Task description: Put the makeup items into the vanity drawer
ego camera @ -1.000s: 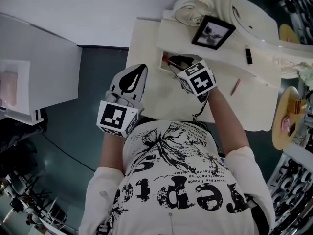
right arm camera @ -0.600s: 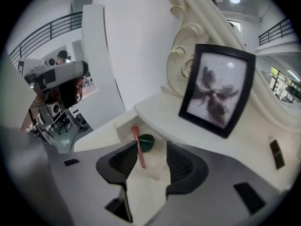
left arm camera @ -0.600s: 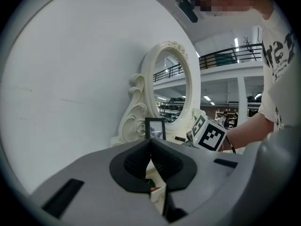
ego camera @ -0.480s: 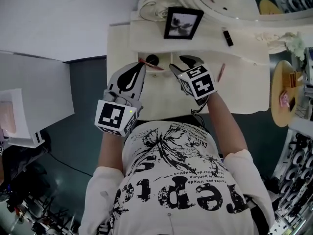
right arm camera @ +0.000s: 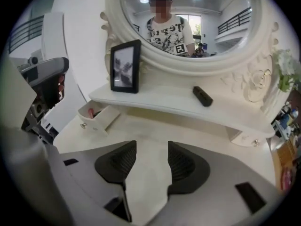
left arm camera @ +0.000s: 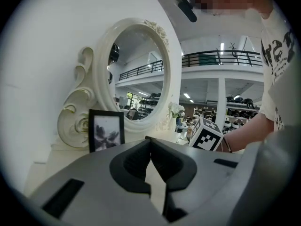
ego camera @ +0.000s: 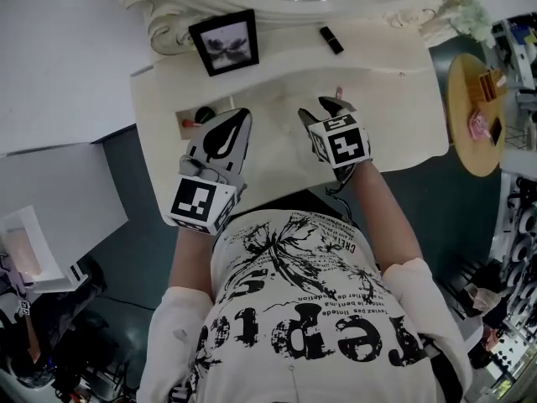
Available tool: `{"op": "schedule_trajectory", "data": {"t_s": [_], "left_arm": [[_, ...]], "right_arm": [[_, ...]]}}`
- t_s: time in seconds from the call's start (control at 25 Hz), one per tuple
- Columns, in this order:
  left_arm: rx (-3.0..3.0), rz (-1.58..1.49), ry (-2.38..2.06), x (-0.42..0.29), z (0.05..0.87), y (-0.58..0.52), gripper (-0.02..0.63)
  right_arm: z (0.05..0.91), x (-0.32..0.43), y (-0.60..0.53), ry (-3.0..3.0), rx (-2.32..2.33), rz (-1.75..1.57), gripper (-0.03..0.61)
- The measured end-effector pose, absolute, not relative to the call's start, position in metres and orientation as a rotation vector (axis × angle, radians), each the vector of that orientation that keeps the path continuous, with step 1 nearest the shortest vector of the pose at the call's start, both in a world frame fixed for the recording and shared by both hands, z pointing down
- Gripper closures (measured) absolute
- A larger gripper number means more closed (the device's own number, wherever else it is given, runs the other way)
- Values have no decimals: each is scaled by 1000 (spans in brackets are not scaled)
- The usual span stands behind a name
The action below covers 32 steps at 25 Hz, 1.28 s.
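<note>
The cream vanity (ego camera: 277,162) has its small drawer (ego camera: 186,126) pulled open at the left, with a red item and a black item inside; the drawer (right arm camera: 94,117) also shows in the right gripper view. A black lipstick (ego camera: 330,39) (right arm camera: 202,96) lies on the upper shelf. A thin pink pencil (ego camera: 338,93) lies just beyond my right gripper (ego camera: 329,109) (right arm camera: 152,147). That gripper's jaws have just been opening, and nothing is between them. My left gripper (ego camera: 242,117) (left arm camera: 150,142) is shut and empty, just right of the drawer.
A black picture frame (ego camera: 224,42) (left arm camera: 106,130) leans against the oval mirror (right arm camera: 183,27). White flowers (ego camera: 470,11) stand at the shelf's right end. A round wooden side table (ego camera: 461,133) stands to the right, a white cabinet (ego camera: 59,183) to the left.
Both grippers have moved right along the vanity, away from the drawer. The right gripper has left the drawer's mouth and its jaws stand wider. The left gripper has stayed shut.
</note>
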<state>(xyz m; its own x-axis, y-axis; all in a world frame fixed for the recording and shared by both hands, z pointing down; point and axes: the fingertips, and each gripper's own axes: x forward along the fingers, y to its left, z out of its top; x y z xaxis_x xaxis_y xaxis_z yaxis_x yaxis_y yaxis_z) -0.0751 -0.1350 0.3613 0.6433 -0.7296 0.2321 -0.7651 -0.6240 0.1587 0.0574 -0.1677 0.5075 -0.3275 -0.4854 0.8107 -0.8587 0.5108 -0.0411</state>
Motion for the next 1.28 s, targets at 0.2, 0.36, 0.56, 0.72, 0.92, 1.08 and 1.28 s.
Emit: {"op": "schedule_trajectory", "data": {"t_s": [0.2,0.36,0.56,0.72,0.92,1.08,1.28], "left_arm": [[2644,243,-1130,-24,370,-145,600],[2646,271,-1106,1,377,-150,600],[2623,283,-1127,14,387,-153,600],[2606,287,-1151,14,390,-151,600],[2600,288,-1170,12,389,-146,600],[2603,280,-1182,6,386,-141,600],[2614,257,-1204,-7,373,-133,600]], "right_arm": [[526,122,-176,-1889,1246,706,344],[545,147,-181,-1850,1276,773,349],[568,157,-181,-1834,1254,841,369],[574,161,-180,-1797,1258,869,415],[575,166,-178,-1771,1268,874,517],[563,162,-175,-1801,1260,862,517],[533,136,-171,-1908,1209,820,517]]}}
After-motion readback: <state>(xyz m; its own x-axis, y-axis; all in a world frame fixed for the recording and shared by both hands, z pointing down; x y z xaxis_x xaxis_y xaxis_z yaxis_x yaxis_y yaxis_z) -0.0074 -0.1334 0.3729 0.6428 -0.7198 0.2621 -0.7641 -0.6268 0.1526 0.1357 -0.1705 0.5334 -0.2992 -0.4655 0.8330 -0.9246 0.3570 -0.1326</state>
